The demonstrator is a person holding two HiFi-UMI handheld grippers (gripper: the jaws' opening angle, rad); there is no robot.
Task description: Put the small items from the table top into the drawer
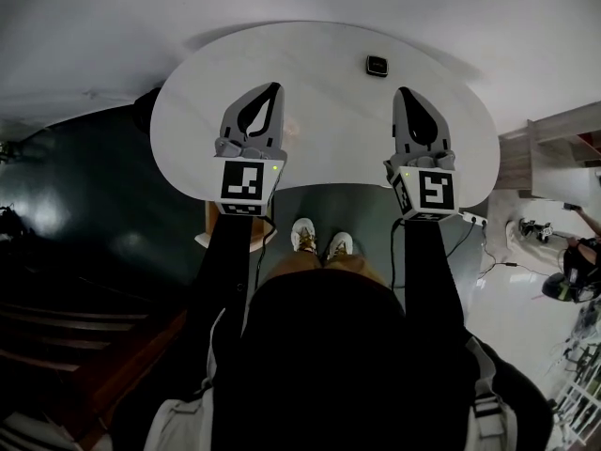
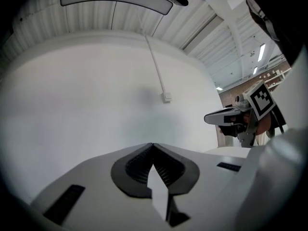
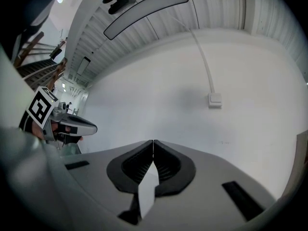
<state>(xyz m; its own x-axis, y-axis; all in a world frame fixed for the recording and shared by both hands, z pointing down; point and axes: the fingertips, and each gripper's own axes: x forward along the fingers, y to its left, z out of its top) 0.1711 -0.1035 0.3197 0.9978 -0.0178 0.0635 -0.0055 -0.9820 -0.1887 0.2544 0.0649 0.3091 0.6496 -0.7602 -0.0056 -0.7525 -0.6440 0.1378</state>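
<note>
A small black square item [image 1: 377,65] lies near the far edge of the white rounded table [image 1: 329,139]. In the head view my left gripper [image 1: 274,87] hovers over the table's left half, its jaws shut with nothing between them. My right gripper [image 1: 402,92] is held over the right half, also shut and empty, just short of the black item. In the left gripper view the left gripper [image 2: 152,144] points level at a white wall, jaws meeting. In the right gripper view the right gripper [image 3: 153,141] does the same. No drawer shows clearly.
A wooden part [image 1: 208,225] shows under the table's front left edge. The person's feet in white shoes [image 1: 319,241] stand at the table's front. Dark stairs [image 1: 66,336] lie at the left; a shelf [image 1: 554,148] and floor cables [image 1: 488,252] at the right. A switch box [image 2: 166,98] is on the wall.
</note>
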